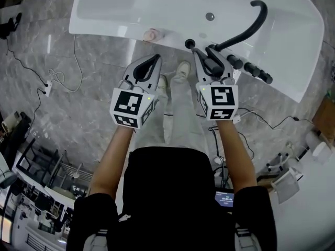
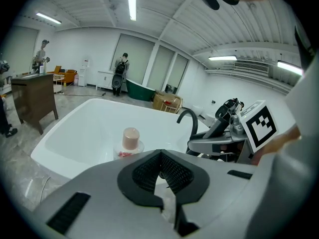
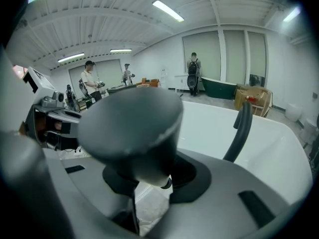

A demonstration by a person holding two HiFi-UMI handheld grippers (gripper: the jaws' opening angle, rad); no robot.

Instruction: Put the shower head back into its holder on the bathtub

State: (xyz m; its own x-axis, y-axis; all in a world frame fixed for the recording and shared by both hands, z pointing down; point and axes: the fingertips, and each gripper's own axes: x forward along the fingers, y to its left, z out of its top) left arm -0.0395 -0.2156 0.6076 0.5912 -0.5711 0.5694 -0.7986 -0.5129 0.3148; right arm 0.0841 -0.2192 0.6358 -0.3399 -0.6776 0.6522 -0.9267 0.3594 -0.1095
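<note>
**Head view.** The task was under way but not finished. The right tool point(image 1: 203, 54), right of centre, was clamped on the black shower head point(image 1: 190, 44). It held the head in the air just at the near rim of the white bathtub point(image 1: 104, 9) that filled the upper frame. The head was not yet seated in any holder. Black fittings stood on the rim to the right, below the curved black spout point(image 1: 246, 27) (which of them was the holder could not be told). The left tool point(image 1: 156, 59), left of centre, had its jaws together on nothing. What remained, as judged here, was to carry the head to the holder, seat it and let go.

**Left gripper view.** The jaws met at lower centre with nothing between them. Beyond them lay the tub, with a pink-capped container point(image 2: 131, 138) on its near rim at centre left. The spout rose right of centre, with the right tool beside it.

**Right gripper view.** The shower head point(image 3: 129, 128) filled the centre between the jaws. It looked like a matt black, rounded body, wider at the top and narrowing downward, with a small pale glint at its lower edge. The spout stood at right over the tub.
</note>
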